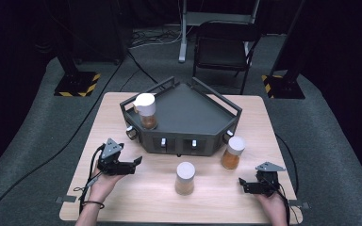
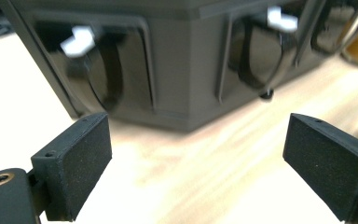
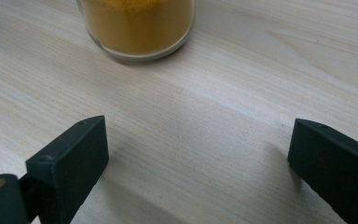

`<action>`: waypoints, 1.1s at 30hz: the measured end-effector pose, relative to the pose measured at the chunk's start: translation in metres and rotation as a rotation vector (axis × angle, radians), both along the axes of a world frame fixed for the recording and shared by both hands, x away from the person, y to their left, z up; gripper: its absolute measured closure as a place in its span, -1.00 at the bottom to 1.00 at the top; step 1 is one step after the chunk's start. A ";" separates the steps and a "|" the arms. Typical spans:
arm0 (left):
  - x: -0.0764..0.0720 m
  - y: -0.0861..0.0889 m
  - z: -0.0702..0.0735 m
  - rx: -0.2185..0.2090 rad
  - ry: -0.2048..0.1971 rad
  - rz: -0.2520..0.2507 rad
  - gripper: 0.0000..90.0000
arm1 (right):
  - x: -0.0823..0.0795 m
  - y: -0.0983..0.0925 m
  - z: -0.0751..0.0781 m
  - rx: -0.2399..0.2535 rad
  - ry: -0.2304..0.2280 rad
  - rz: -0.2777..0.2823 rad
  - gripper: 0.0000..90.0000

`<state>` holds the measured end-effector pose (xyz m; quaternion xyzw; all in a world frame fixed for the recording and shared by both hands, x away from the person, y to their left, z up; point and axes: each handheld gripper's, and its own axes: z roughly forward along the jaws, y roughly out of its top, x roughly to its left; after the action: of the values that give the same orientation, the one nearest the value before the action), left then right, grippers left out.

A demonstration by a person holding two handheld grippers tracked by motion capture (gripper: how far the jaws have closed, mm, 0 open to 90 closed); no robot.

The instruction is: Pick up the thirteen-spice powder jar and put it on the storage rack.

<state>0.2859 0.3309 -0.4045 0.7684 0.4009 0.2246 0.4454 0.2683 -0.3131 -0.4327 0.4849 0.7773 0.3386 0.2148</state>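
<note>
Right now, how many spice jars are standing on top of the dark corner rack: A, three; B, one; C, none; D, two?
B: a single white-capped jar stands on the rack, at its left end; the other two jars stand on the wooden table in front of it.

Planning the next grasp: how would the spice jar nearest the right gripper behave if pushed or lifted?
The middle jar is tall on a narrow base, so a high push would probably tip it. Its clear, glass-like wall looks smooth, possibly slippery and breakable. Mostly full of powder, it likely feels fairly heavy.
</note>
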 end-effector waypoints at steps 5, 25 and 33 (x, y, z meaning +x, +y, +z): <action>-0.003 0.001 -0.018 0.005 0.042 0.006 -0.84 | 0.000 0.000 0.000 0.000 0.000 0.000 -0.91; -0.001 0.003 -0.037 0.080 0.158 0.021 -0.83 | 0.000 0.000 0.000 0.000 0.000 0.000 -0.91; -0.002 -0.004 -0.034 0.131 0.174 0.017 -0.84 | 0.000 0.000 0.000 0.000 0.000 0.000 -0.91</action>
<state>0.2836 0.3270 -0.4381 0.8091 0.4289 0.1864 0.3559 0.2682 -0.3131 -0.4327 0.4847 0.7774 0.3384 0.2149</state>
